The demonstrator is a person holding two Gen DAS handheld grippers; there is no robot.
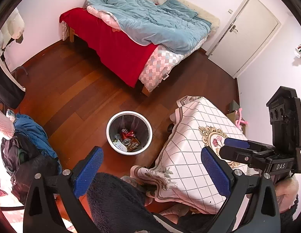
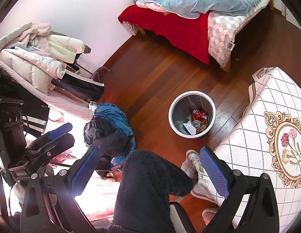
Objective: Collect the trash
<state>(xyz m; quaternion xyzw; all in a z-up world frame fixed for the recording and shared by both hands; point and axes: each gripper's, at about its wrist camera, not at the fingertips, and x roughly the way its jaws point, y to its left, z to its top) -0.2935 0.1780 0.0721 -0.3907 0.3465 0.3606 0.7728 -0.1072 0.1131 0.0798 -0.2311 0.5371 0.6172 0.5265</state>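
The trash bin point(image 1: 129, 133) stood on bare wood floor point(image 1: 76, 89), and its mouth was open from above, with nothing over it. Between the bin and the bed point(image 1: 131, 44) the floor was free. Just beside the bin, on one side, the covered table point(image 1: 199, 145) closed the way. On the other side a pile of clothes point(image 2: 109, 128) lay near the bin, with a strip of floor between. A person's knee point(image 2: 150, 178) rose close before the bin.

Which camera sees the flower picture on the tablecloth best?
The right wrist view: the flower picture shows nearly whole. In the left wrist view the right claw hides part of it.
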